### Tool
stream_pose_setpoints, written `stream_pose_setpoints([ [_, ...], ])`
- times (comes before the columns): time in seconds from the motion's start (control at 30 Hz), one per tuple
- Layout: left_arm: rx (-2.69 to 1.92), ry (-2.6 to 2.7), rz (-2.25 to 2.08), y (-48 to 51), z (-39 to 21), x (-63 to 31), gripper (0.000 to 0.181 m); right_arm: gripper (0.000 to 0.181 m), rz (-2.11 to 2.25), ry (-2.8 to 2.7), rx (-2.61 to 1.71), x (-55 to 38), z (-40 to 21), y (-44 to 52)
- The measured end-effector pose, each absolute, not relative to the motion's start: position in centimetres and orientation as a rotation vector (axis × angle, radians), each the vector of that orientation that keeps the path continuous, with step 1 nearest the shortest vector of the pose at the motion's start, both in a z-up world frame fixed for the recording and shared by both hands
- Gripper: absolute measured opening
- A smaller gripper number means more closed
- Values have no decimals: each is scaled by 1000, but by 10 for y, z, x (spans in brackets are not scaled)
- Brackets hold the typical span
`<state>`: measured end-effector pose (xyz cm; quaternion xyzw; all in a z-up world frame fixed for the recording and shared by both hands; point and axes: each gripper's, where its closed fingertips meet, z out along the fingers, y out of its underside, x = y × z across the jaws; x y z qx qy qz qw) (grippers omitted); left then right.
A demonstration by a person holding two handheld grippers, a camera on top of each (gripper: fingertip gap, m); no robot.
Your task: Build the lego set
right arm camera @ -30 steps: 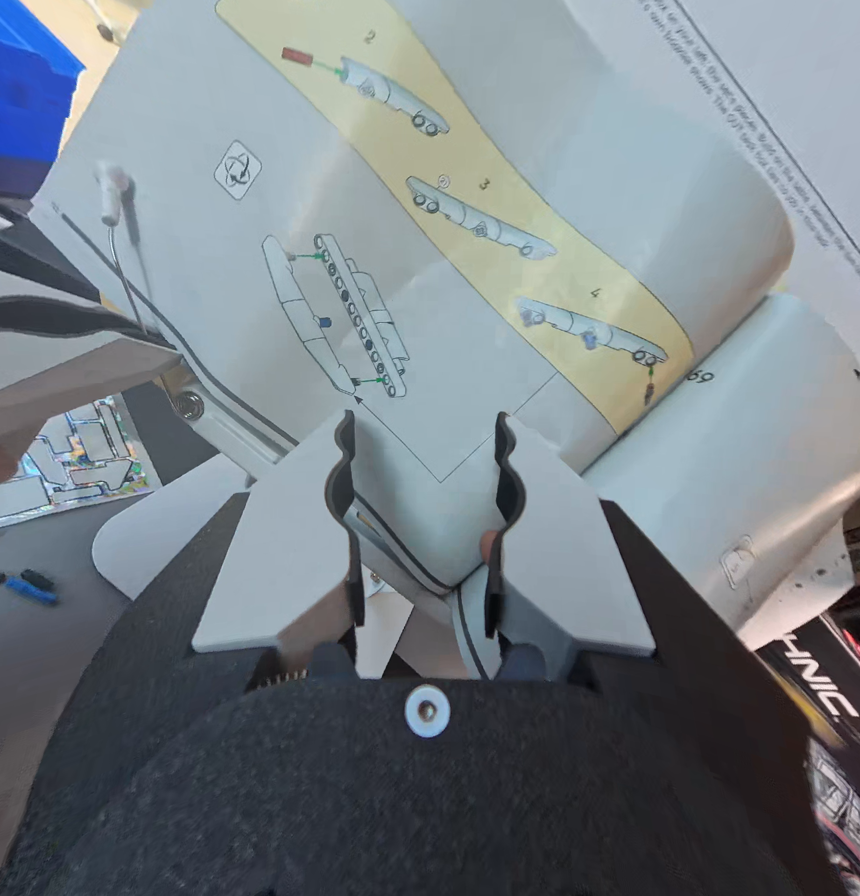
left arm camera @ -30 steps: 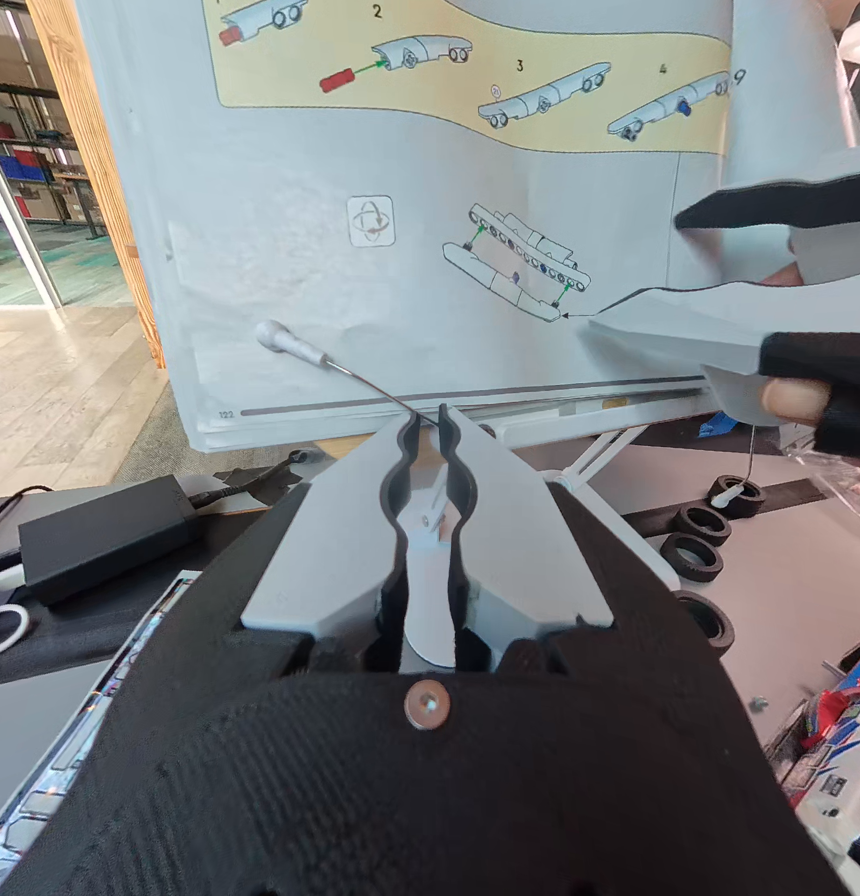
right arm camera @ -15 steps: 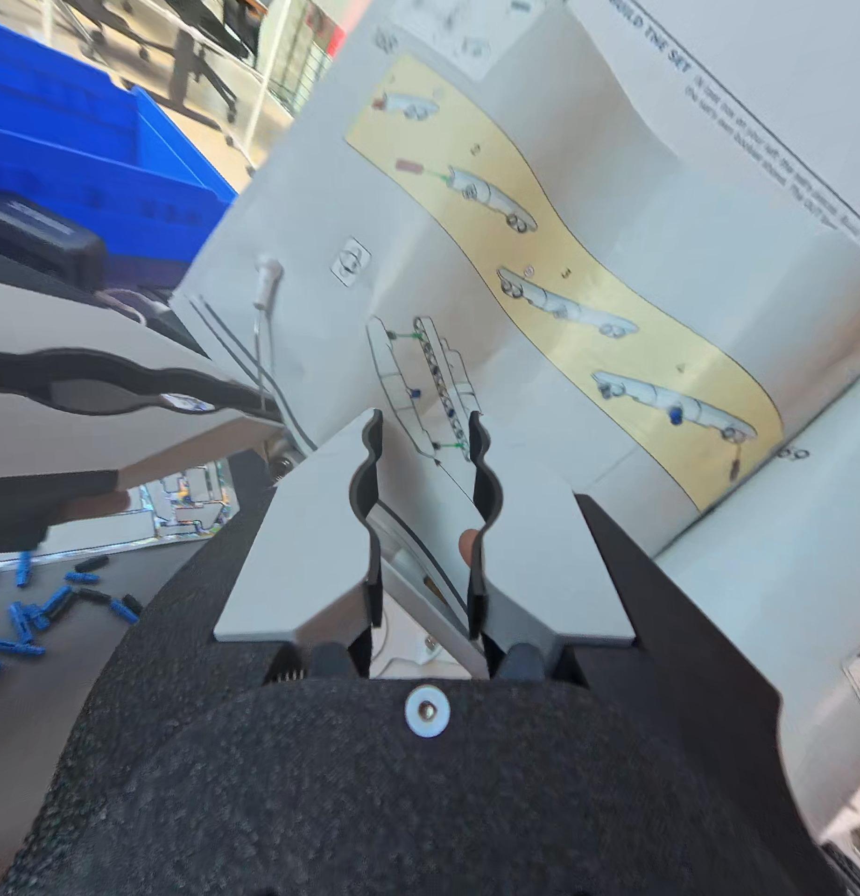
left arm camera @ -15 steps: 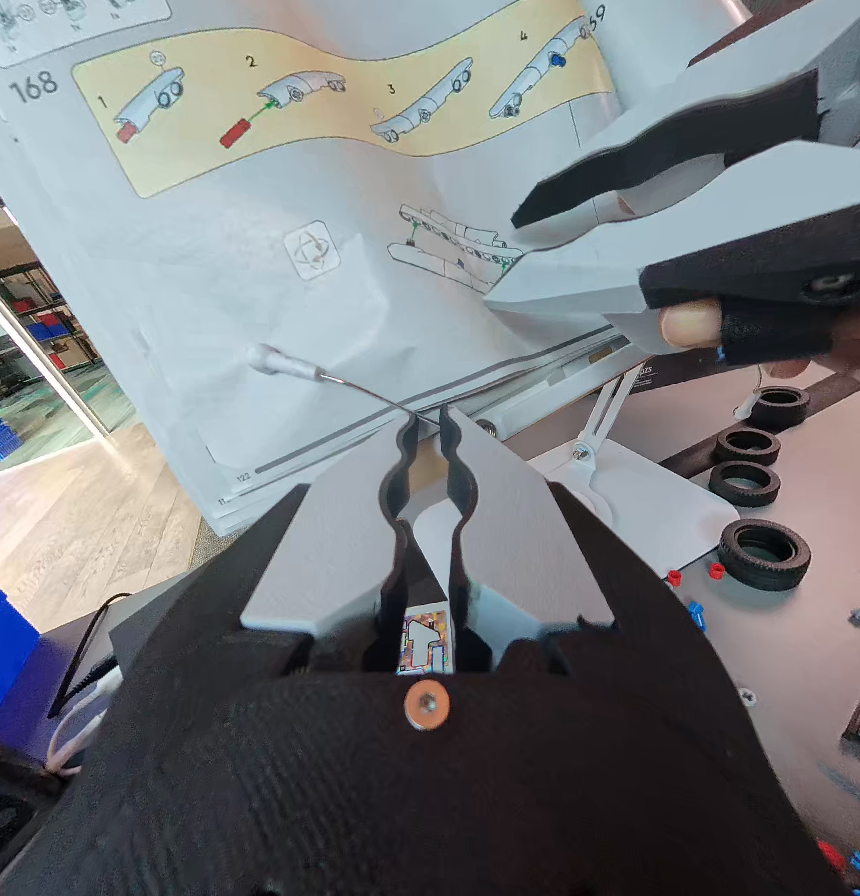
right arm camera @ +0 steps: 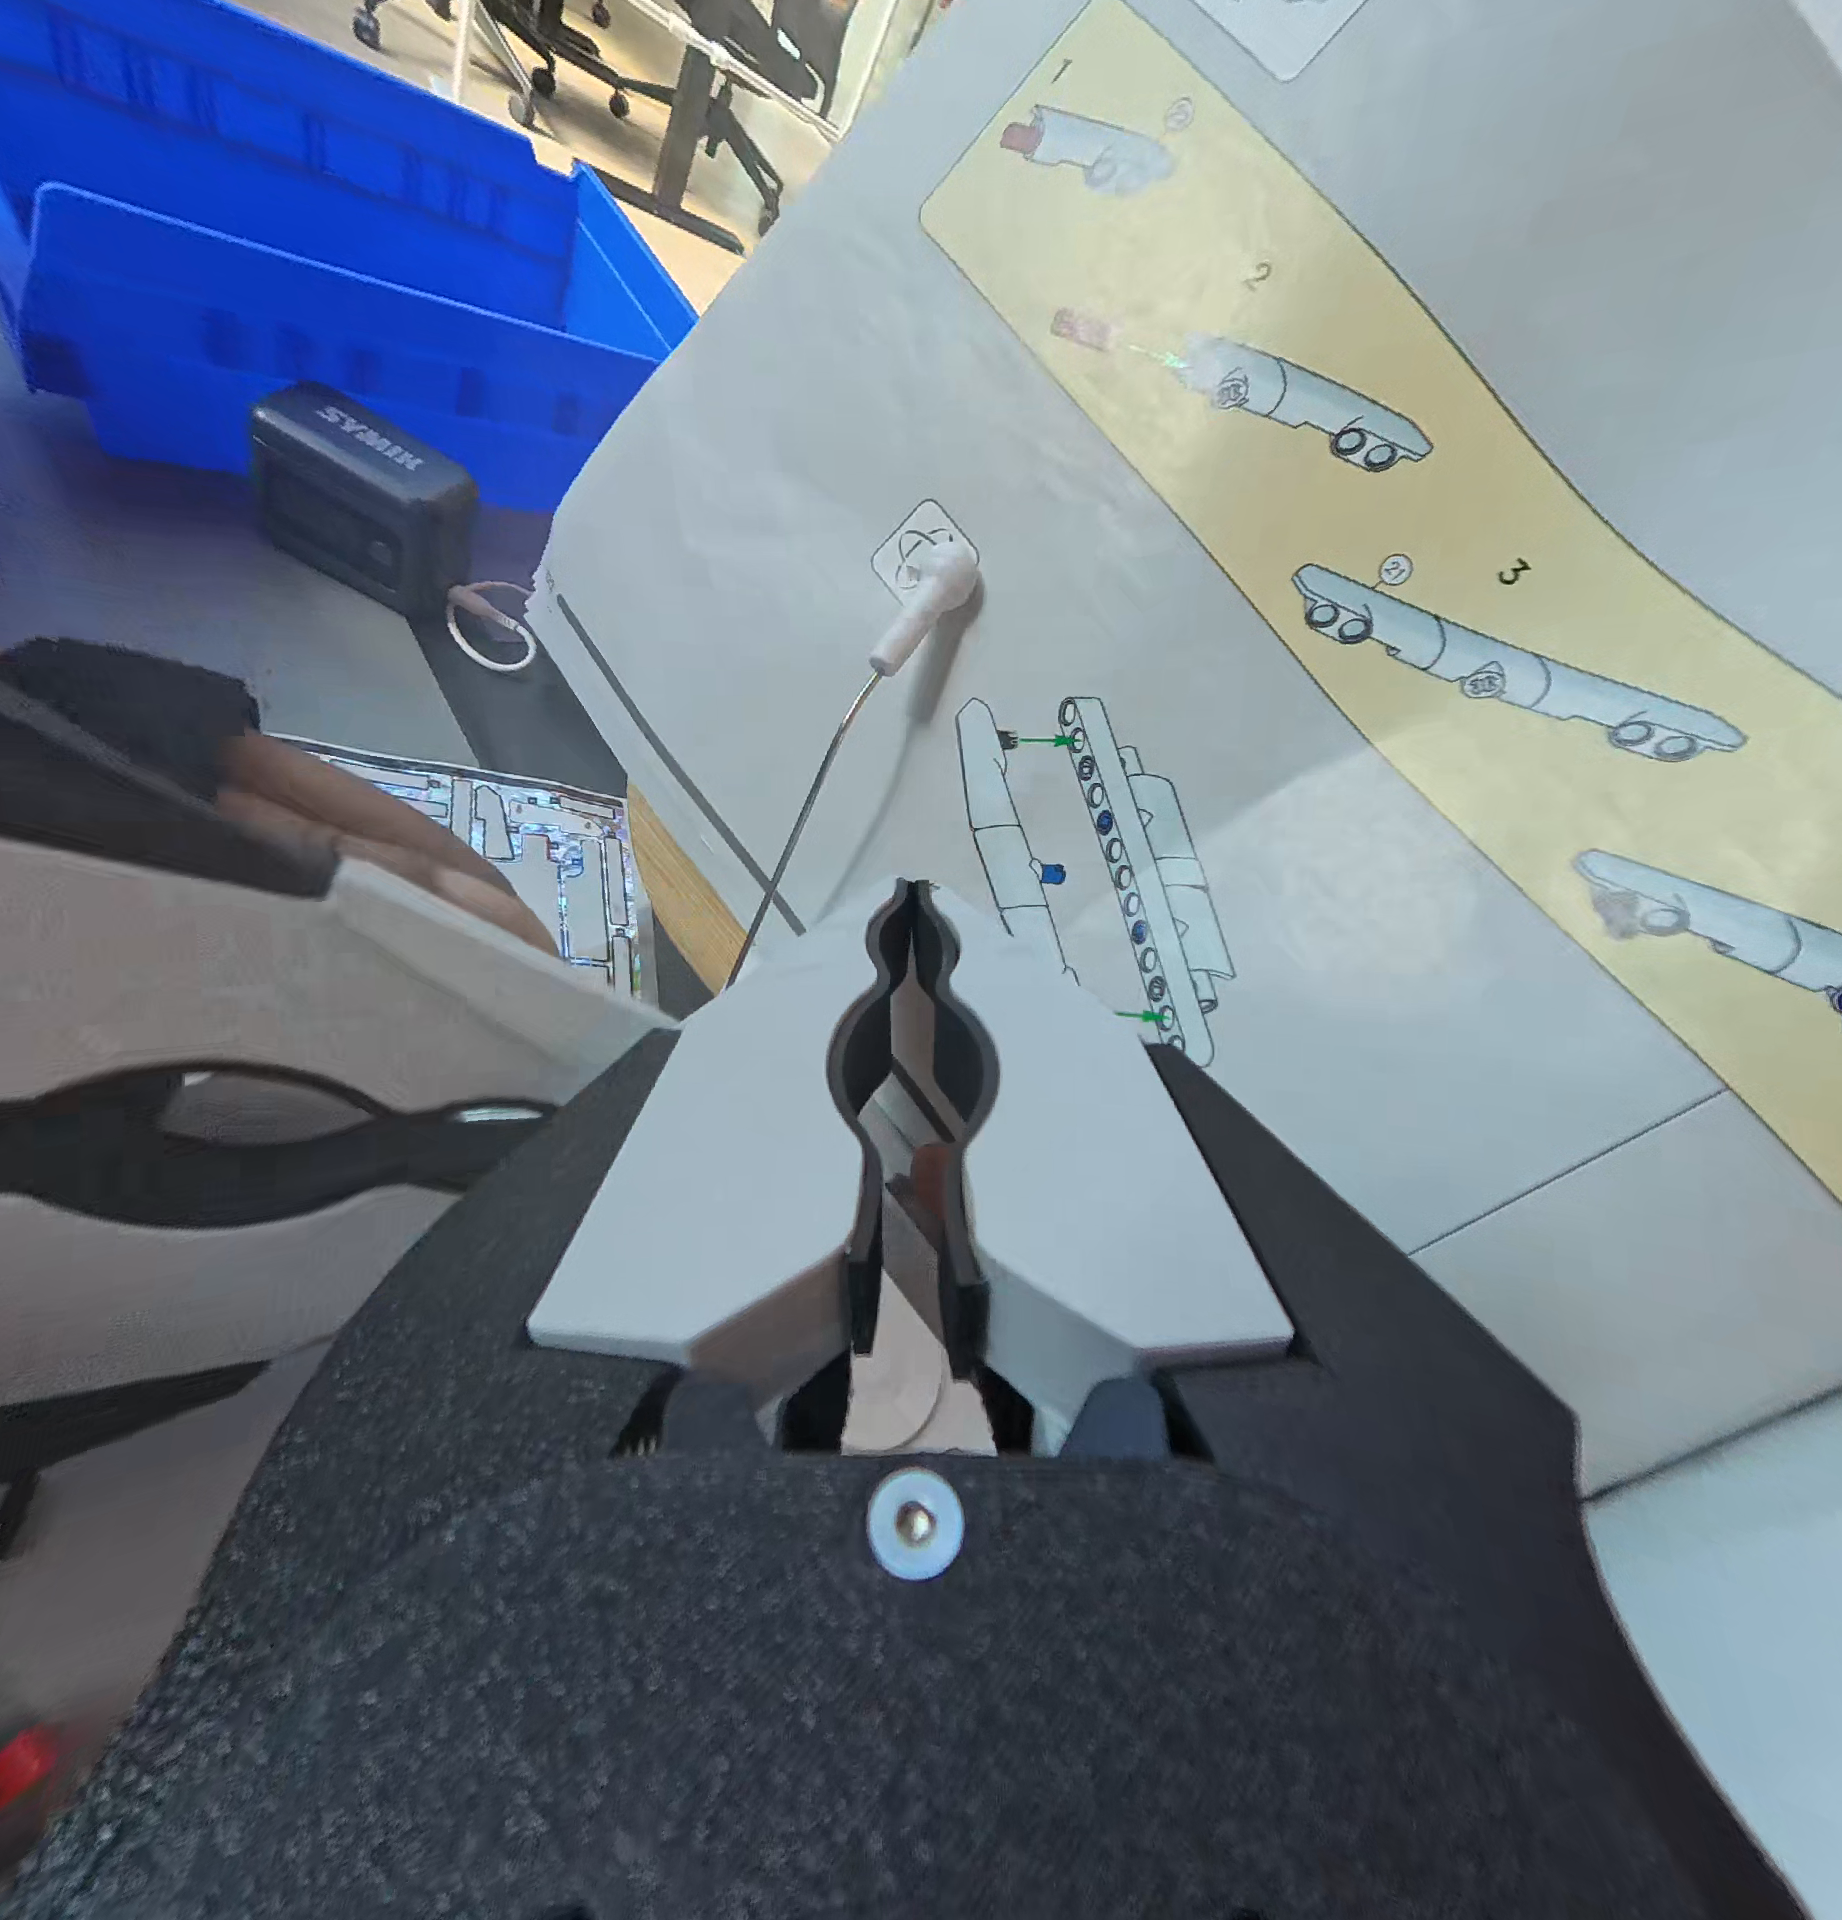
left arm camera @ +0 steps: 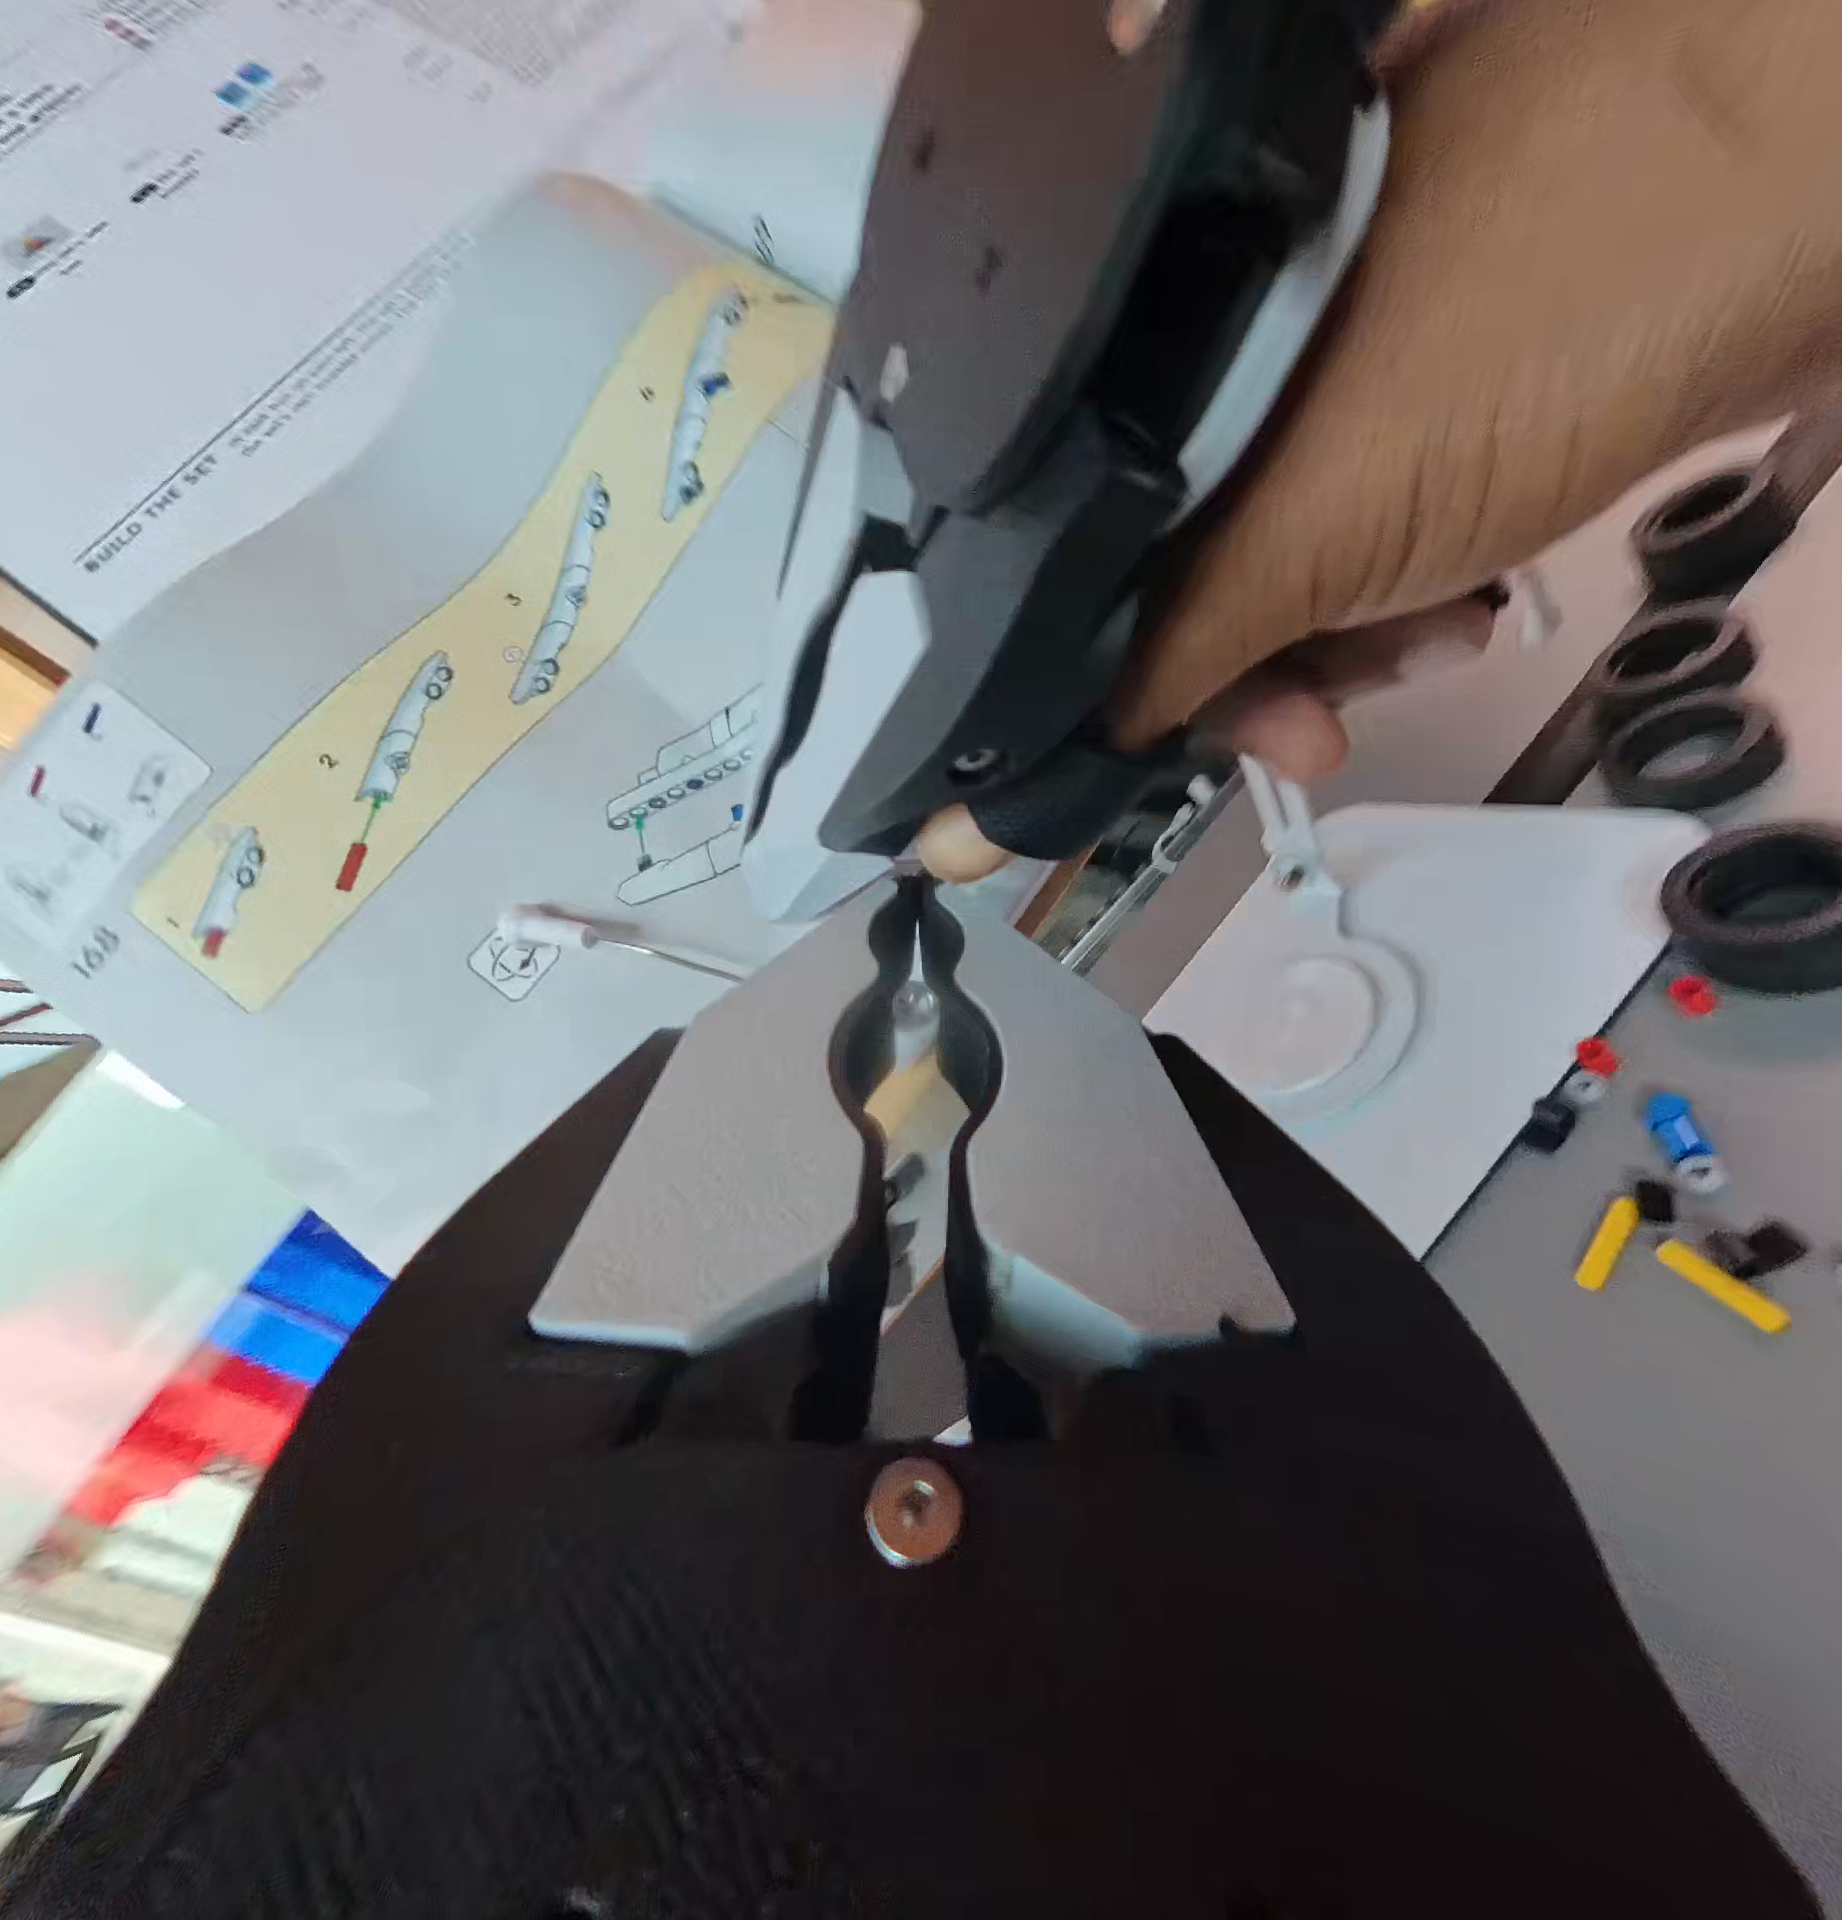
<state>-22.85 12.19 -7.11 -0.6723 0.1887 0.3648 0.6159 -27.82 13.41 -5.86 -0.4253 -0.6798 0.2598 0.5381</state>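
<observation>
The instruction booklet [left arm camera: 429, 468] stands open on a white stand [left arm camera: 1468, 987]; it also fills the right wrist view [right arm camera: 1312, 935]. My right gripper [right arm camera: 915, 896] is shut on the lower edge of a booklet page; the sheet shows between its jaws. In the left wrist view it [left arm camera: 766, 821] hangs over the page, held by a hand. My left gripper [left arm camera: 912, 904] is shut, its tips just under that hand. The stand's wire page holder [left arm camera: 543, 923] runs behind its left finger; I cannot tell whether it grips it. The left gripper [right arm camera: 543, 1120] shows side-on in the right wrist view.
Black tyres [left arm camera: 1774, 904] lie on the grey table right of the stand, with more stacked behind [left arm camera: 1691, 665]. Small loose pieces lie there: a blue pin [left arm camera: 1681, 1138], yellow bars [left arm camera: 1722, 1288], red bits [left arm camera: 1691, 995]. A blue bin [right arm camera: 304, 260], a black box [right arm camera: 361, 509] and a sticker sheet [right arm camera: 553, 852] are at the left. My hands' fingertips stand some 5 cm from each other. The blue pin [left arm camera: 1681, 1138] sits 20 cm or so from the ends of my left fingers.
My right gripper has closed from open onto the page edge. My left gripper's narrow gap has closed. Both views have tilted and moved closer to the booklet.
</observation>
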Motion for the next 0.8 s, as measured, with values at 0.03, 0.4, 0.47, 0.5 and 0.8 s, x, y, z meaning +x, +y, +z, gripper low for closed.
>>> stream_pose_setpoints([
  [0.03,-1604,503,911,126,-79,-229,0,0,637,-1620,-1020,-278,-59,133],
  [0.4,-1682,-61,372,123,-55,-272,19,8,754,-1600,-1087,-267,-63,135],
  [0.47,-1695,-1,503,130,-51,-273,4,11,763,-1609,-1090,-266,-63,134],
  [0.5,-1708,64,531,135,-51,-267,2,4,751,-1602,-1106,-265,-64,137],
  [0.8,-1763,563,741,154,-67,-239,0,18,806,-1507,-1182,-219,-64,161],
])
